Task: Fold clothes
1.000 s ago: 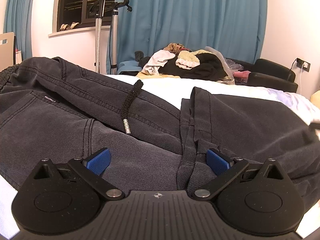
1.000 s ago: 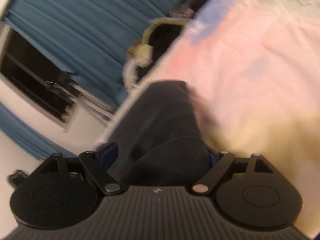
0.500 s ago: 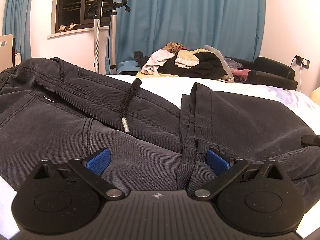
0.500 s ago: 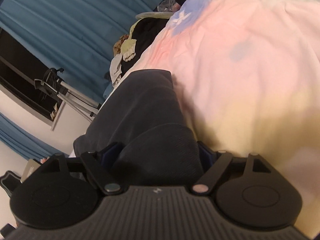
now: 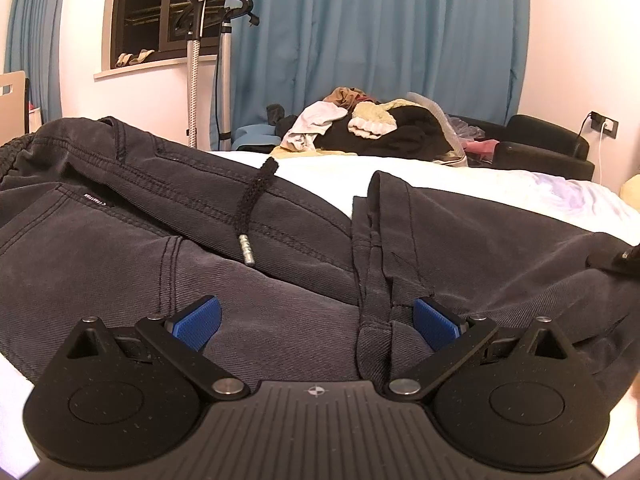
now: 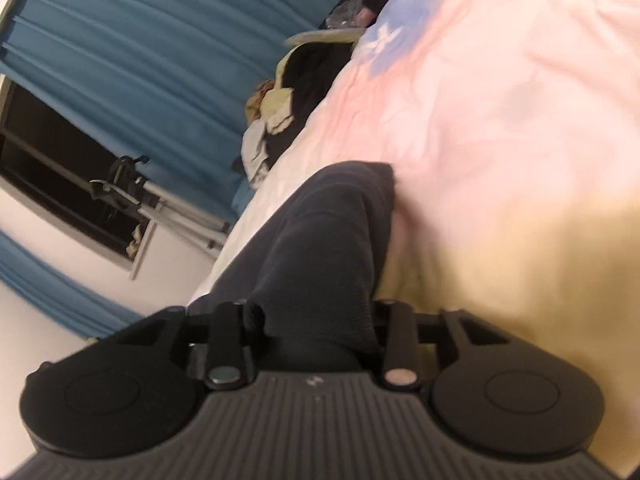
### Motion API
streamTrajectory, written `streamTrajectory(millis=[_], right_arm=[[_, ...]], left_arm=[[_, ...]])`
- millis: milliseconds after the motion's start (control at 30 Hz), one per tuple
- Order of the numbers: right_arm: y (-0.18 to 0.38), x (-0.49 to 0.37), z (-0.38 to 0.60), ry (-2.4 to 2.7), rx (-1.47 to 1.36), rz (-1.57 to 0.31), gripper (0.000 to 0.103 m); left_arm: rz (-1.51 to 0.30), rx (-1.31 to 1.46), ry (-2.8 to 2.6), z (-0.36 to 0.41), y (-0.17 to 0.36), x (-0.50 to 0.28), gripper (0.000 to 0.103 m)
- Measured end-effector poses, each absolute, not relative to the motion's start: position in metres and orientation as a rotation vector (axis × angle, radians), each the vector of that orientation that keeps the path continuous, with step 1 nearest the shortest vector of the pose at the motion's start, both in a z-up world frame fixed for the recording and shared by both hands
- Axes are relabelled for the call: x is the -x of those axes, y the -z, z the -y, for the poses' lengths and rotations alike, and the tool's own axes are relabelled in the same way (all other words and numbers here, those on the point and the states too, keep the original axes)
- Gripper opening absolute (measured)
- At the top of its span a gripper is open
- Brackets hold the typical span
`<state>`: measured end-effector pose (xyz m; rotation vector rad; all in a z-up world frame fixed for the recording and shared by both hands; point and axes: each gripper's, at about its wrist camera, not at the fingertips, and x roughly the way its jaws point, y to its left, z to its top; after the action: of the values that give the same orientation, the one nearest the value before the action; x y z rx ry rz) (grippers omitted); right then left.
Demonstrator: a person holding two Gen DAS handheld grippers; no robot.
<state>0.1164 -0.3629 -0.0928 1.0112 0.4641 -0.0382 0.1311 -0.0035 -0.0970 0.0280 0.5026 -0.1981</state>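
Dark grey trousers (image 5: pixel 168 248) lie spread on the bed, with a black drawstring (image 5: pixel 256 200) ending in a metal tip. My left gripper (image 5: pixel 316 320) is open, its blue pads (image 5: pixel 198 316) wide apart over the cloth near the crotch seam. In the right wrist view a trouser leg (image 6: pixel 320 248) runs up between the arms of my right gripper (image 6: pixel 316 320). Its arms have drawn in around the bunched cloth and the pads are hidden by it. The right gripper's edge shows in the left wrist view (image 5: pixel 624 258).
The bed sheet (image 6: pixel 500 120) is white, pink and pale yellow. A pile of clothes (image 5: pixel 372 128) lies at the bed's far side. A garment steamer stand (image 5: pixel 208 60), blue curtains (image 5: pixel 380 40) and a black armchair (image 5: pixel 544 148) stand behind.
My right gripper's arms have swung inward onto the trouser leg, and its view has tilted. My left gripper stays open and almost still.
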Motion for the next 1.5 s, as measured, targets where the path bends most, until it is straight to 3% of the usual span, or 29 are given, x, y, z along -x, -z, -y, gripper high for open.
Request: streamTrajectory(millis=[267,500,967,1100,1267,1500], right_arm=[[0.011,-0.086,0.34,-0.017,-0.758,-0.298,0.024],[-0.019,-0.062,0.38,-0.013,-0.809,-0.228,0.024],[-0.026,0.021,0.507,0.258,-0.755,-0.085,0.024],[-0.005,0.028,0.53,0.279,-0.799,-0.105,0.024],[-0.004,0.024,0.517,0.274,-0.762,-0.119,0.025],[-0.035,0.002,0.462,0.218,-0.593,-0.112,0.026]], left_arm=[[-0.511,-0.019,0.187,0.02,0.085,-0.125,0.103],[-0.537,0.017,0.275,0.062,0.067,-0.107,0.103],[-0.542,-0.027,0.553,0.209,0.074,-0.044,0.103],[-0.435,-0.059,0.545,0.195,0.066,-0.041,0.103],[-0.638,-0.118,0.472,0.189,0.102,-0.081,0.103],[-0.641,-0.245,0.5,0.192,0.11,-0.084,0.103]])
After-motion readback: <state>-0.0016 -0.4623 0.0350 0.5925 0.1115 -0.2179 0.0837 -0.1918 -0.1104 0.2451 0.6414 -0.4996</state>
